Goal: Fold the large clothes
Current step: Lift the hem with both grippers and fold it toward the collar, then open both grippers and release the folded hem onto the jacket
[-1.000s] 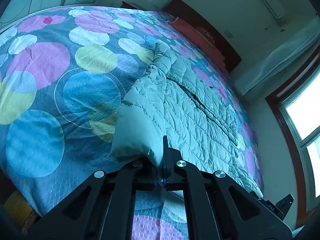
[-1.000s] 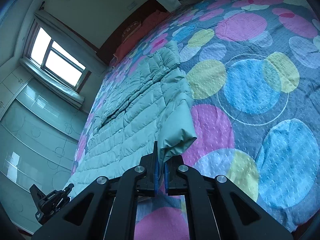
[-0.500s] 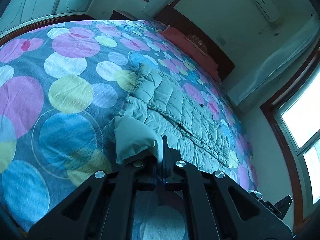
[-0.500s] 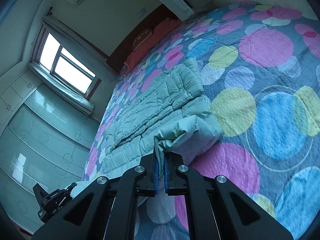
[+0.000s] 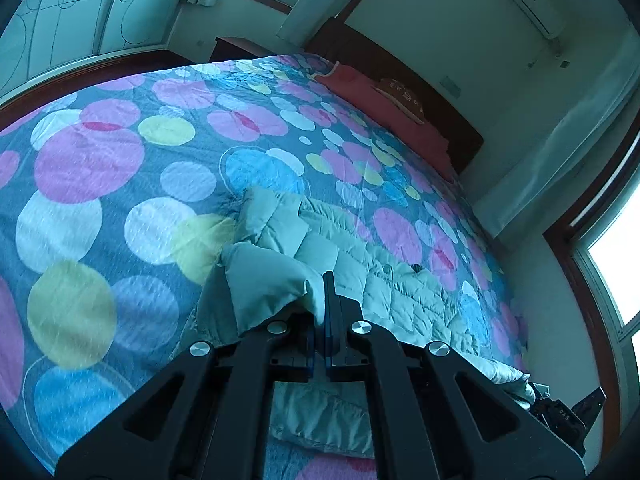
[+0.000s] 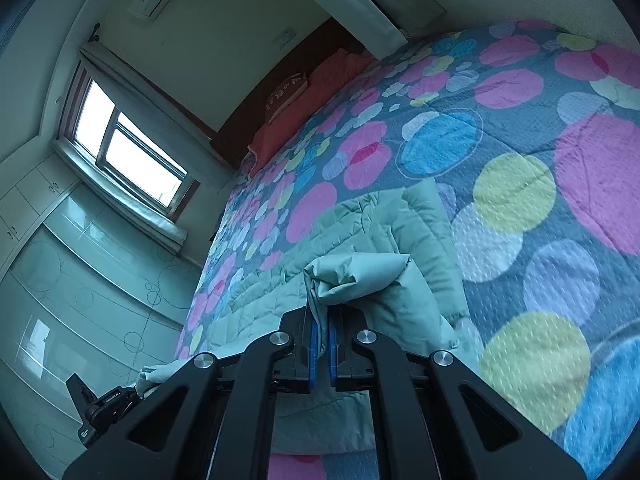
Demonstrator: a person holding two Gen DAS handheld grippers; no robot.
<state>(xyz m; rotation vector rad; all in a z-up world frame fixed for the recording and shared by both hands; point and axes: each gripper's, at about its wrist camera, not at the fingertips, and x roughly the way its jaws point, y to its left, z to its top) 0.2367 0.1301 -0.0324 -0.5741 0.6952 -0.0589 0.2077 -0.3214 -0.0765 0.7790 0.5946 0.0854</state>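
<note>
A pale green quilted down jacket [image 5: 360, 276] lies on the bed, its near edge lifted and folded back over itself. My left gripper [image 5: 320, 320] is shut on a bunched corner of the jacket [image 5: 264, 284], held above the bed. My right gripper [image 6: 320, 320] is shut on the other corner of the jacket [image 6: 356, 276], also raised. The quilted body shows beyond it in the right wrist view [image 6: 360, 224]. The part of the jacket under the grippers is hidden.
The bedspread [image 5: 100, 160] is blue with large pink, yellow and blue circles. Red pillows [image 5: 384, 112] lie by the dark headboard. Windows [image 6: 128, 148] and glass wardrobe doors [image 6: 80, 280] line the walls. The other gripper shows at each view's lower corner [image 6: 104, 408].
Both grippers have carried the held jacket edge forward toward the headboard and higher. The jacket's visible flat part has shortened as the near half folds over it.
</note>
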